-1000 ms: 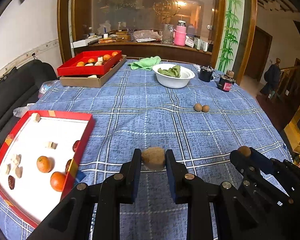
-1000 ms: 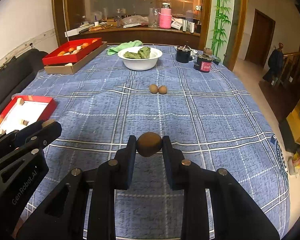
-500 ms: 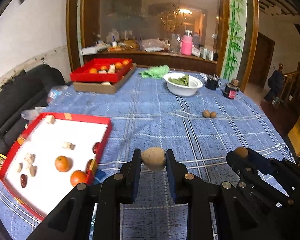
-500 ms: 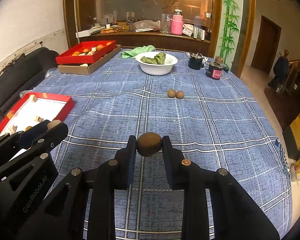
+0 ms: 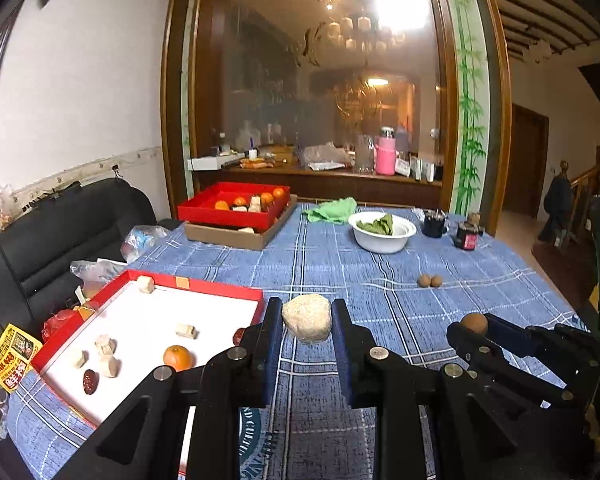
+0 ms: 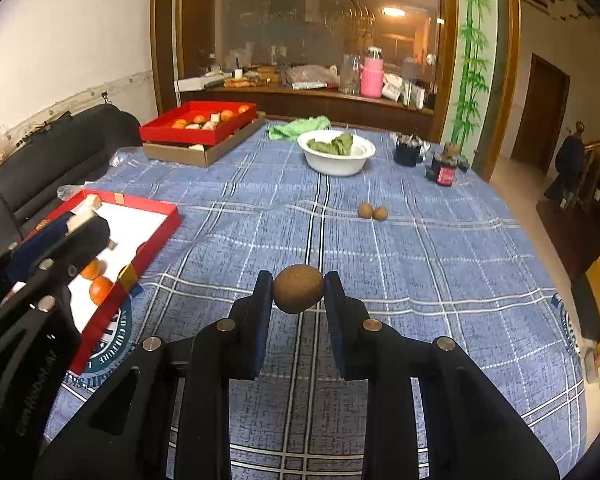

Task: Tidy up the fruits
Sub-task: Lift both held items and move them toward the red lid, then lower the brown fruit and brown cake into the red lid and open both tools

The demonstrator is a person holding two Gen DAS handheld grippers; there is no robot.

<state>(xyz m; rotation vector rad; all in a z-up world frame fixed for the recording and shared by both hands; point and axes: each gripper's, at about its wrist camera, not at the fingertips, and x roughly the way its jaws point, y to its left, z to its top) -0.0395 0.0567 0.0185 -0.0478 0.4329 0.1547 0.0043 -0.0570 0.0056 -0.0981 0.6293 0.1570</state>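
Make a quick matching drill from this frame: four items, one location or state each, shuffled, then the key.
Items
1. pale rough lump
2. round brown fruit
3. pair of small brown fruits
4. leafy greens

Places
A. in the white bowl
B. loose on the blue checked tablecloth, side by side
C. clamped in the left gripper, beside the near red tray
D. clamped in the right gripper, above the cloth

Pairs: 1-C, 2-D, 3-B, 4-A
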